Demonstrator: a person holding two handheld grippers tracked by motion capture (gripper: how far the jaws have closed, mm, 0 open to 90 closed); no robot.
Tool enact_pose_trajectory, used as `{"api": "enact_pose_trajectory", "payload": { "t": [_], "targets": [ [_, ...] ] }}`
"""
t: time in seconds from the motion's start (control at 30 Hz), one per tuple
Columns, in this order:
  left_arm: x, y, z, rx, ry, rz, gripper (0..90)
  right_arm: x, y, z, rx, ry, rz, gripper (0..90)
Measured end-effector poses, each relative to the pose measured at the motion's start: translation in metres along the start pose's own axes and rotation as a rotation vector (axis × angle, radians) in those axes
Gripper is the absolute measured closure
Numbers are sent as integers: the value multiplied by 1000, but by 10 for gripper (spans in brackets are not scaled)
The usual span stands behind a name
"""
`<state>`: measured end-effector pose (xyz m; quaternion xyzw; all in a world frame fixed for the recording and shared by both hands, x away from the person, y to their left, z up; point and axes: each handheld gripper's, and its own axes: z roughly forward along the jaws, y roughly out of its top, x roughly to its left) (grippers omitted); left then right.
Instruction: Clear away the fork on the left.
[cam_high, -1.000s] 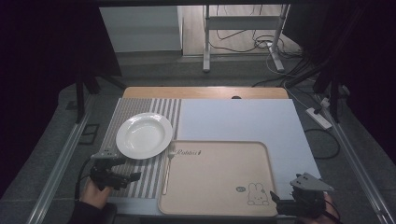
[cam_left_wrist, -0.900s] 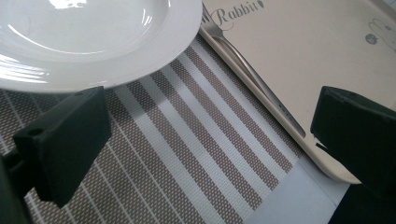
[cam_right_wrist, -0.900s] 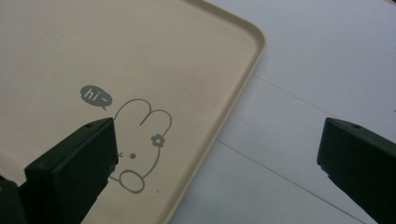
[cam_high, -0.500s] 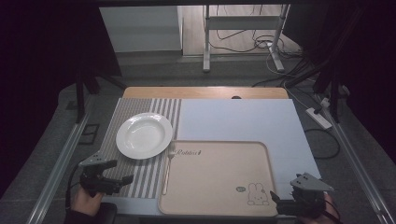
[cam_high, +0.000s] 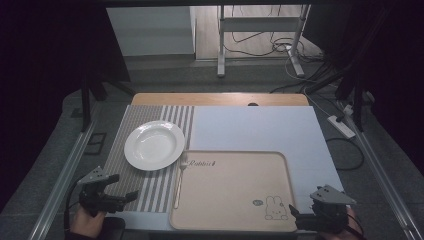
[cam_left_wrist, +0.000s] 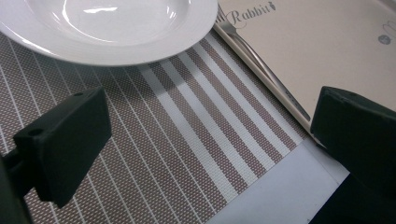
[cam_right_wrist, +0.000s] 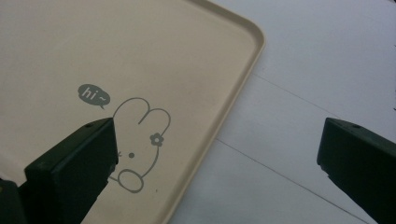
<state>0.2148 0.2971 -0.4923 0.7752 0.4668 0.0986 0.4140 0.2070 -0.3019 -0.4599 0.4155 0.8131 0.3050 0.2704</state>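
Note:
A white plate (cam_high: 154, 145) rests on a striped placemat (cam_high: 150, 192) at the left. To its right lies a beige tray (cam_high: 230, 190) with a rabbit print, and a fork (cam_high: 178, 182) lies along its left edge. My left gripper (cam_high: 126, 186) stands open over the placemat's near left corner, nothing between its fingers. In the left gripper view the plate (cam_left_wrist: 107, 23), fork (cam_left_wrist: 261, 70) and tray (cam_left_wrist: 327, 42) lie ahead of the left gripper (cam_left_wrist: 210, 135). My right gripper (cam_high: 300, 215) is open at the tray's near right corner; in the right gripper view that gripper (cam_right_wrist: 215, 163) straddles the tray's rim (cam_right_wrist: 233, 102).
A pale mat (cam_high: 260, 130) covers the table to the right of and behind the tray. The wooden table edge (cam_high: 220, 99) runs along the far side. On the floor beyond are a stand's legs (cam_high: 220, 55), cables and a power strip (cam_high: 341, 126).
My left gripper has drawn back to the left, toward the near left corner of the placemat. The right gripper has stayed put.

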Motion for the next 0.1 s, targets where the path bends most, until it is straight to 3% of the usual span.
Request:
{"api": "enact_pose_trajectory", "payload": {
  "t": [0.1],
  "targets": [
    [0,1,1,3,-1,-5,0,0,0,0,2,-1,-1,0]
  ]
}}
